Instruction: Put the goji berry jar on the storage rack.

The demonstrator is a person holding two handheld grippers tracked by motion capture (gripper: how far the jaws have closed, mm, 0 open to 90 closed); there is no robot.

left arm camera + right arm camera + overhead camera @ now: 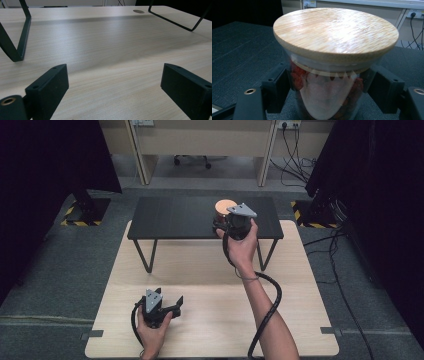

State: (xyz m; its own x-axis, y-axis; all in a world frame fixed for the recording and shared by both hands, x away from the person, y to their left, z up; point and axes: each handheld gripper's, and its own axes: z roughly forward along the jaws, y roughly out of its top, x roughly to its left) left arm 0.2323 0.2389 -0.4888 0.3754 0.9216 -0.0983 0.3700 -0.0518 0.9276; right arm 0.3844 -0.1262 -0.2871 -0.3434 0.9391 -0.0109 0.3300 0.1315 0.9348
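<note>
A glass jar (pixel 329 95) with a round wooden lid (pixel 335 30) holds red pieces and stands on a low black shelf (pixel 175 215). In the high view the jar's lid (pixel 225 205) shows towards the right of the shelf. My right gripper (pixel 328 82) has one jaw against each side of the jar's glass wall, below the lid; it is shut on the jar. My left gripper (pixel 170 301) is held low over the light wooden table (pixel 215 290), near its front left. Its jaws (pixel 115 77) stand wide open with nothing between them.
The black shelf stands on thin bent metal legs (pixel 20 37) on the wooden table. A cable (pixel 267 305) trails from the right gripper along the forearm. Dark stands (pixel 82 207) flank the table on the grey floor, with loose cables (pixel 300 165) at the back right.
</note>
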